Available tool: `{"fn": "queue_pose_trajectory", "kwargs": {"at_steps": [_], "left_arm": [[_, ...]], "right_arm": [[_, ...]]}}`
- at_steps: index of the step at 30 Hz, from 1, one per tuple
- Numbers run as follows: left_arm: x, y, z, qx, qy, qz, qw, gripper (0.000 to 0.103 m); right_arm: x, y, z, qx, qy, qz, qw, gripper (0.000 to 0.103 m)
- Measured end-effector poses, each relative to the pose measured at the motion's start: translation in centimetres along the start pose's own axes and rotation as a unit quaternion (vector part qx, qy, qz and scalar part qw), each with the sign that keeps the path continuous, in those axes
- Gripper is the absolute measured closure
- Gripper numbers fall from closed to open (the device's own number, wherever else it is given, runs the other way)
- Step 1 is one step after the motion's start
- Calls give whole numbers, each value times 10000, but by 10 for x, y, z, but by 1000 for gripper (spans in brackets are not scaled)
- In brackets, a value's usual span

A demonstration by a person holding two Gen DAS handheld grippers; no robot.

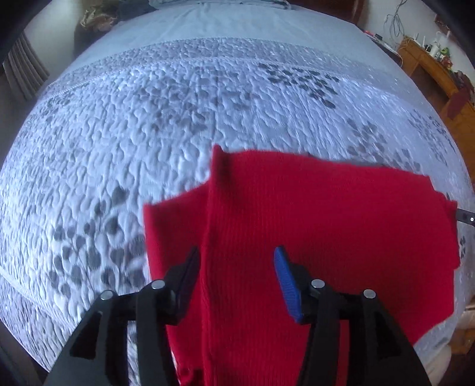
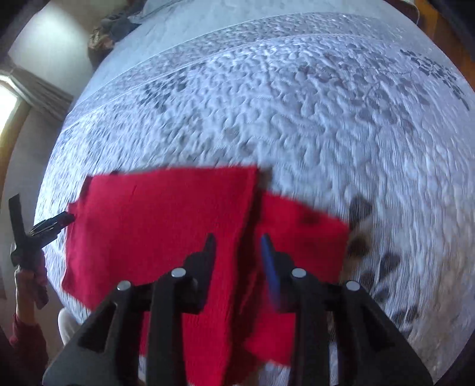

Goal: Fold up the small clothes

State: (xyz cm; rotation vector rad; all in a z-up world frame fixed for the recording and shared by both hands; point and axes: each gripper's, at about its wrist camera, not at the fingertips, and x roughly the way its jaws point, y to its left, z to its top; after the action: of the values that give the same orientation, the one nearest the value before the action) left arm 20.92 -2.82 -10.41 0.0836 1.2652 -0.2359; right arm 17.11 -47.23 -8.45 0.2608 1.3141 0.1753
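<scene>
A red knit garment lies folded on the quilted bedspread; a sleeve part sticks out to the left. My left gripper is open just above the garment's near left part, fingers apart with nothing between them. In the right wrist view the same garment lies flat with a sleeve part to the right. My right gripper is open over its near middle seam. The left gripper shows at the garment's left edge. The right gripper's tip shows at the far right edge.
The bedspread is white with grey leaf prints and covers most of both views. A wooden desk with clutter stands at the right. Dark clothes lie at the bed's far end. A curtain hangs at left.
</scene>
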Motion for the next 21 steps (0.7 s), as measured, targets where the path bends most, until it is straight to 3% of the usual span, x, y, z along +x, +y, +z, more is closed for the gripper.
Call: {"fn": "queue_pose_trajectory", "kwargs": {"at_steps": [4, 12, 17, 21], "left_arm": [[-9, -6, -49, 164, 52, 61, 9998, 51], [-22, -16, -101, 176, -37, 233, 9996, 51], [-27, -22, -111, 133, -92, 161, 9997, 51], [-33, -24, -115, 79, -167, 85, 9998, 51]], "right_arm": [[-3, 6, -55, 31, 321, 416, 9986, 62], [8, 14, -128, 179, 533, 407, 9976, 63], [7, 14, -136, 230, 501, 213, 9983, 87], [1, 11, -137, 295, 481, 269, 9980, 96]]}}
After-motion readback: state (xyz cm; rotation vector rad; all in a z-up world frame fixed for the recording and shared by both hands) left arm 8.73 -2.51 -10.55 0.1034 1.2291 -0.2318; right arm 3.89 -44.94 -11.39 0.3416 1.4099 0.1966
